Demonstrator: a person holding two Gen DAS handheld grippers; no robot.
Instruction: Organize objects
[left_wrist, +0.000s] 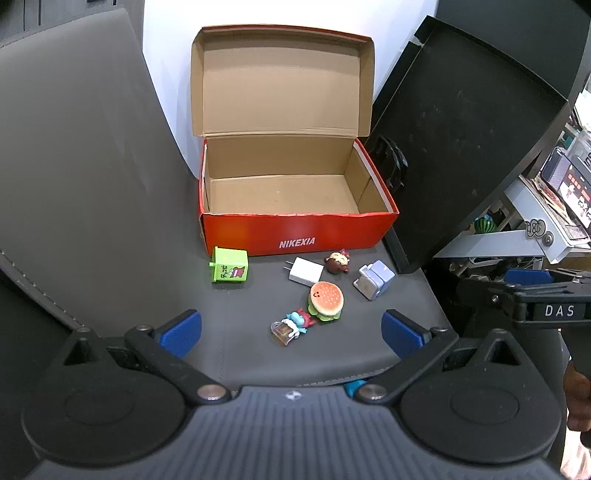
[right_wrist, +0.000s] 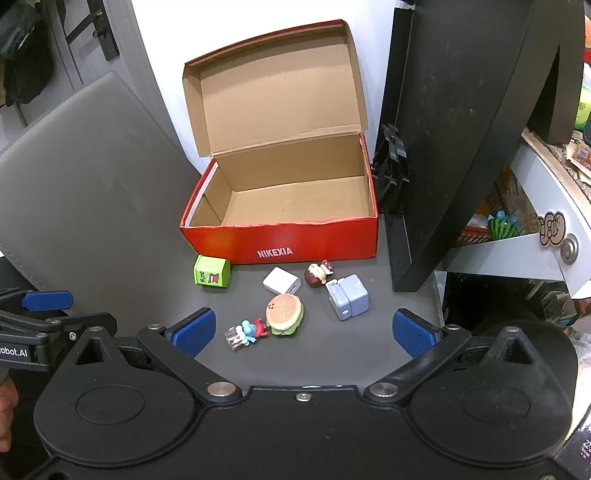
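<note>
Both views are evenly, softly lit from above; shadows stay faint. Straight edges are bowed by fisheye distortion toward the frame borders. Focus is sharp centrally, softened at corners.

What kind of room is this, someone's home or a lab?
Probably a home desk corner: a grey desk mat, an open red shoebox with small toys such as a burger toy before it, and a cluttered white shelf beside.

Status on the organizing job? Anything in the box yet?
Nothing done: the red shoebox is open and empty. Nothing in hand: left hand-held gripper and right hand-held gripper are open. Left: green cube, white charger, burger toy and three more.
</note>
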